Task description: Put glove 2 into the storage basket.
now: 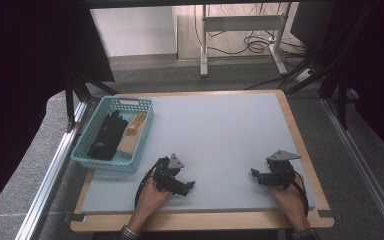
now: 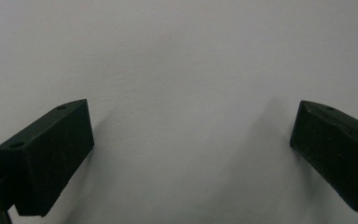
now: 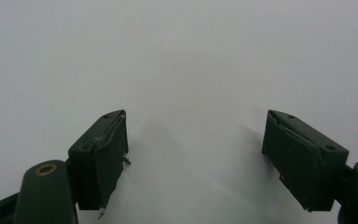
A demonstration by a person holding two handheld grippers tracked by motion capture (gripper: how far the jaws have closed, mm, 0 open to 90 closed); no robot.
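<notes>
Both grippers are just sitting low over the bare grey desk near its front edge, nothing in either of them. The left gripper is toward the front left, its fingers spread wide apart with only plain desk surface between them in the left gripper view. The right gripper is toward the front right corner, well apart from the left one, and its fingers are also spread open over empty grey surface in the right gripper view. A hand holds the left one from the front edge, another hand holds the right. Off at the left edge of the desk there's a light blue basket with a black glove and a tan glove lying side by side in it, touching each other.
</notes>
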